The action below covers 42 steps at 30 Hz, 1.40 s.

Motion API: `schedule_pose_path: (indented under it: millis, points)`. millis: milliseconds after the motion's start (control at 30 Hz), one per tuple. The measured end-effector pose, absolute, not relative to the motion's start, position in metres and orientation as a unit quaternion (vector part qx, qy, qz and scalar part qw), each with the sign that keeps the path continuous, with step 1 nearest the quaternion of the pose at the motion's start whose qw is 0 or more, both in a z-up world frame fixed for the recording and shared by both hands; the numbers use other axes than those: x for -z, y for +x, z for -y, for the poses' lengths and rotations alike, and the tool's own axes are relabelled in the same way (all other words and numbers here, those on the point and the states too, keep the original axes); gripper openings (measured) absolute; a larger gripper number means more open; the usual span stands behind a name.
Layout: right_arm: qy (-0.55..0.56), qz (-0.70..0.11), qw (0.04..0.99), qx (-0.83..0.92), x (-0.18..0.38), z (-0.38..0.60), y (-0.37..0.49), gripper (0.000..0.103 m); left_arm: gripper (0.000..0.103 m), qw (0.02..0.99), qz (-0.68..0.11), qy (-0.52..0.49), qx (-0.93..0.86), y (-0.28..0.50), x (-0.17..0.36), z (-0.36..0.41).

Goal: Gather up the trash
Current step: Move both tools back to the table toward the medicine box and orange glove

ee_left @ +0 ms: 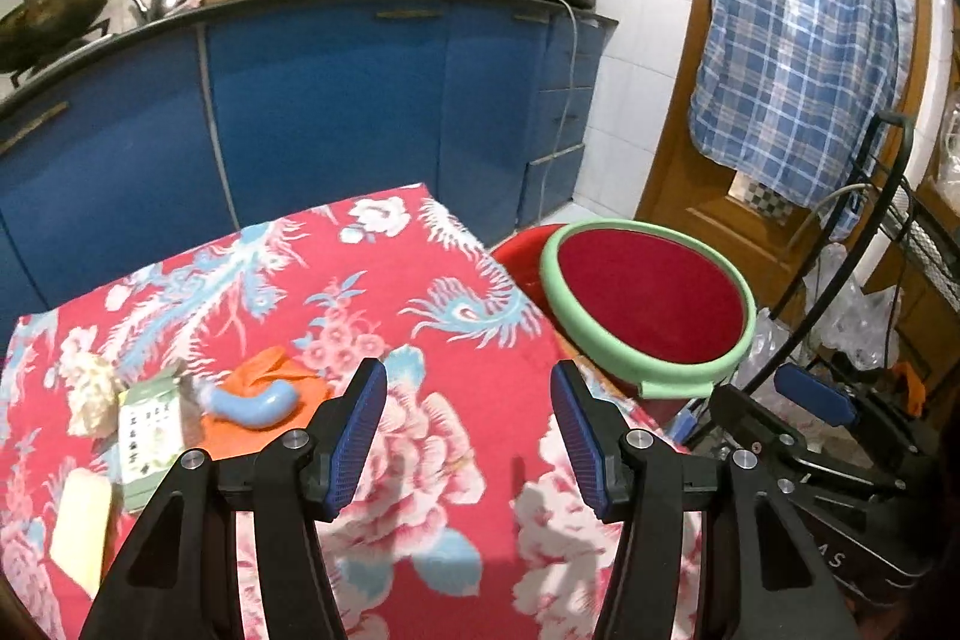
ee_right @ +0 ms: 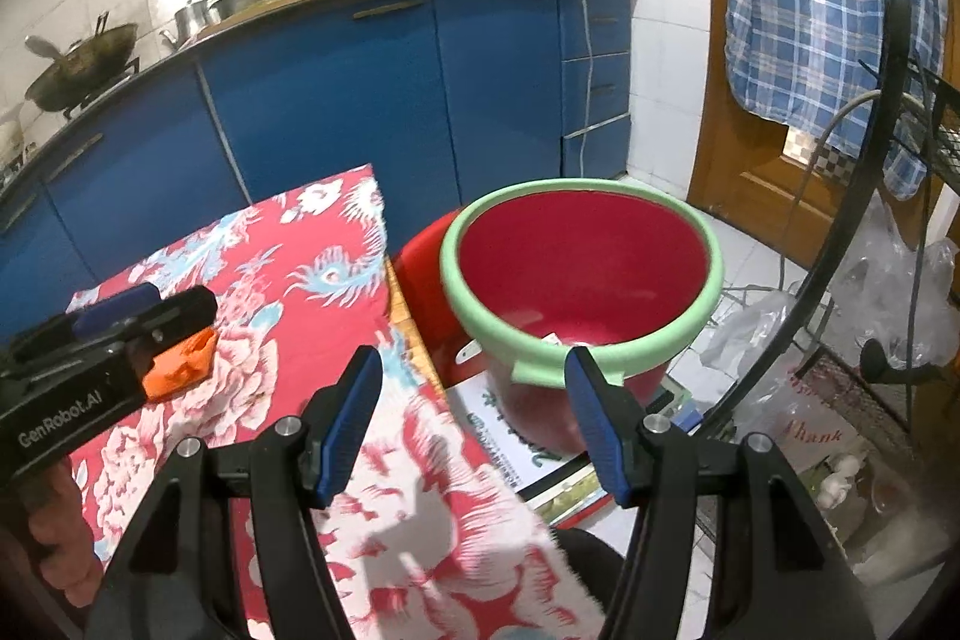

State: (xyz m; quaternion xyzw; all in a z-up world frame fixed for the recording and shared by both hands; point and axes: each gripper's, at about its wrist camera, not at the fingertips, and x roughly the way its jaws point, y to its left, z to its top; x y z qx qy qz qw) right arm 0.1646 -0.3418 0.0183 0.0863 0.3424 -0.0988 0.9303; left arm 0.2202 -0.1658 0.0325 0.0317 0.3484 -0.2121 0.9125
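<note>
Left wrist view: left gripper (ee_left: pixel 468 439), jaws apart and empty, hovers over floral cloth (ee_left: pixel 384 292) with five scraps up-left, nearest a blue curved piece (ee_left: pixel 258 403) lying crosswise on orange wrapper (ee_left: pixel 270 370); right gripper (ee_right: pixel 474 424), equally empty, faces the one red bucket (ee_right: pixel 582 268).

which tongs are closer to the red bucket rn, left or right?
Right. The right tongs hang open just short of the red bucket, off the table's edge. The left tongs are open over the floral tablecloth, with the bucket farther off to their right.
</note>
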Motion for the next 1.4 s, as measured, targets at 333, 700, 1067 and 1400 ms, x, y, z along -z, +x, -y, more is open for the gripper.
schedule_pose_path:
  millis: [333, 700, 1067, 1400]
  points:
    - [0.069, -0.339, 0.935, 0.075, -0.018, 0.306, 0.166, 0.064, 0.058, 0.915, -0.357, 0.024, 0.185, 0.206, -0.022, 0.127]
    - [0.057, -0.357, 0.932, 0.018, -0.003, 0.251, 0.182, 0.064, 0.058, 0.92, -0.371, 0.001, 0.125, 0.2, -0.009, 0.062]
    - [0.031, -0.356, 0.934, -0.029, -0.007, 0.203, 0.2, 0.064, 0.058, 0.922, -0.379, -0.023, 0.075, 0.198, 0.001, 0.01]
    - [0.028, -0.357, 0.931, -0.067, -0.005, 0.174, 0.213, 0.064, 0.058, 0.924, -0.378, -0.04, 0.04, 0.197, 0.004, -0.029]
